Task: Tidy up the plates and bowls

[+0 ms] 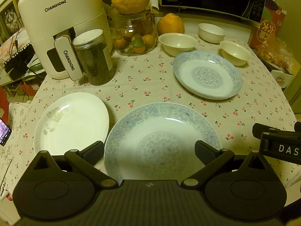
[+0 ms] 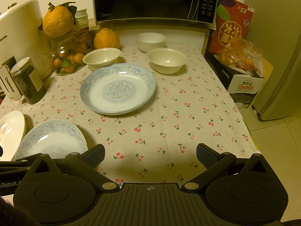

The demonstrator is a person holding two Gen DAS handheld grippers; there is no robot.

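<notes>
A near blue-patterned plate lies at the table's front, with my left gripper open just above it. Left of it sits a white plate with a grey rose. A second blue-patterned plate lies farther back. Behind it stand two cream bowls and a white bowl. My right gripper hangs open over bare cherry-print cloth, holding nothing.
A white air fryer, a dark jar, a glass jar of small oranges and large citrus crowd the back left. A microwave stands behind. Boxes sit off the table's right edge.
</notes>
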